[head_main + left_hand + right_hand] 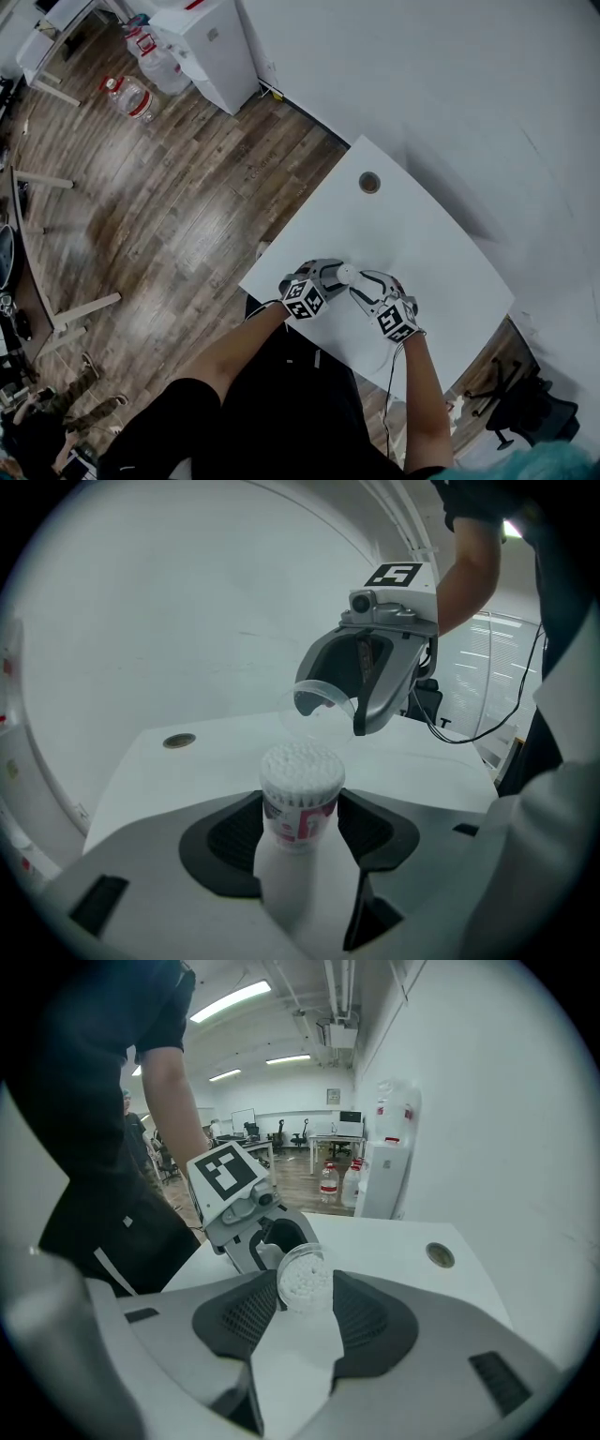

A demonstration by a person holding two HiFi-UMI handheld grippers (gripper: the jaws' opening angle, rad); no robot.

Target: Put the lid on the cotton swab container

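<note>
Our left gripper (302, 819) clamps the upright cotton swab container (300, 794); our right gripper (306, 1299) pinches the lid (304, 1279) at its twelve o'clock.

Two grippers (336, 275) (362, 284), one swab container (300, 803), one clear lid (317, 703), one table (441, 253), two water jugs (131, 97) (156, 58).

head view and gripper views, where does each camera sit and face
Head view: on the person's head, facing steeply down at the white table; forearms, left gripper and right gripper show.
Left gripper view: on that gripper, looking along its jaws, shut on the clear red-labelled cotton swab container.
Right gripper view: on that gripper, along its jaws, shut on the clear round lid.
Shared: both gripper views face each other.
</note>
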